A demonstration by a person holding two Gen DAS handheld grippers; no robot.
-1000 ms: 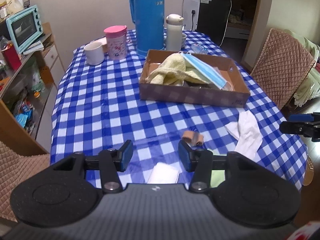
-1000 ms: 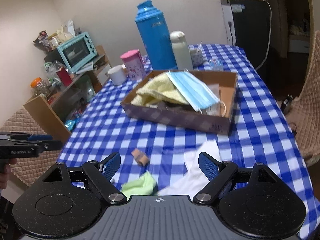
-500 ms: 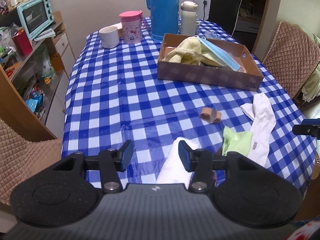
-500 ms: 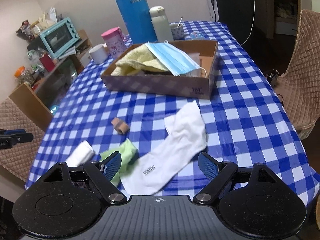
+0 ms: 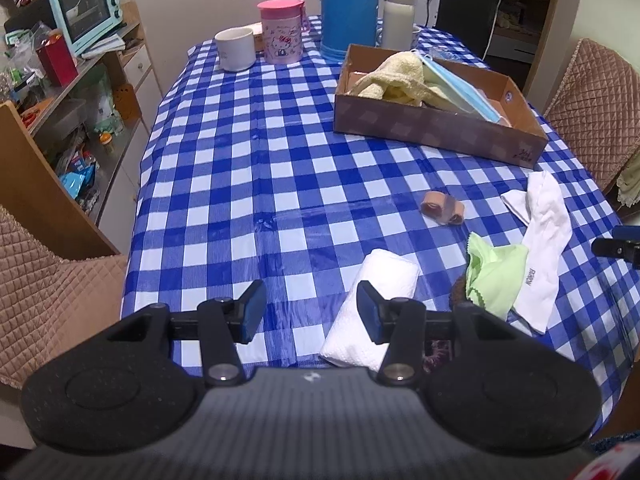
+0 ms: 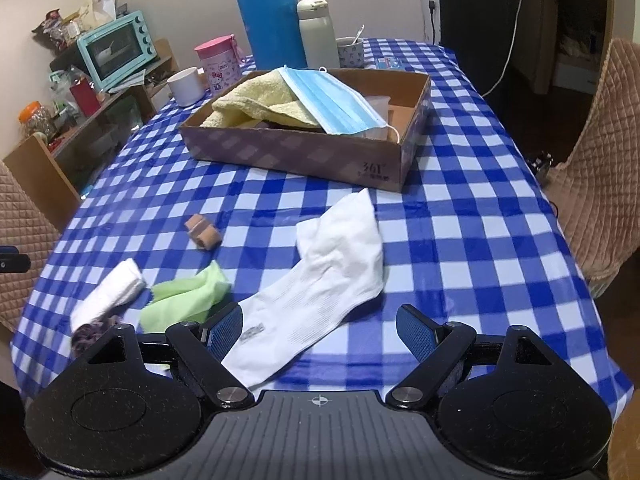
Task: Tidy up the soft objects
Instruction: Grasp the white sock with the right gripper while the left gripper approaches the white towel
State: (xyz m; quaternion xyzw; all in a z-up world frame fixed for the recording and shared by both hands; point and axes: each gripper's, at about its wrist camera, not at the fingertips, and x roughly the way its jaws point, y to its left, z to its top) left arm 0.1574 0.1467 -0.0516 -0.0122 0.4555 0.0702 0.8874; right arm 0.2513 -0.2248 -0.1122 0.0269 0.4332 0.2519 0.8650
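1. 2 grippers hang over a table with a blue-and-white checked cloth (image 5: 240, 168); in the left wrist view the left gripper (image 5: 310, 312) fills the lower middle of the frame, jaws spread with nothing between them
2. A rolled white towel (image 5: 374, 304) lies just right of centre in that view, its near part behind the gripper's right finger; whether finger and towel touch I cannot tell
3. In the right wrist view the right gripper (image 6: 320, 338) sits at lower centre, jaws spread wide; the cuff end of a white sock (image 6: 320, 300) lies in the gap beside the left finger, and the pads do not press on it
4. A light green cloth (image 6: 184, 300) lies left of the sock in that view, just beside the towel, with a dark purple item (image 6: 90, 334) at the towel's near end
5. A small tan roll (image 6: 203, 232) lies alone at centre left, apart from the rest
6. A cardboard box (image 6: 304, 152) stands in the upper middle, holding a yellow towel (image 6: 256, 104) and a blue face mask (image 6: 332, 104) draped over it
7. Behind the box stand a blue thermos (image 6: 270, 12), a white flask (image 6: 318, 32), a pink cup (image 6: 220, 64) and a white mug (image 6: 186, 86)
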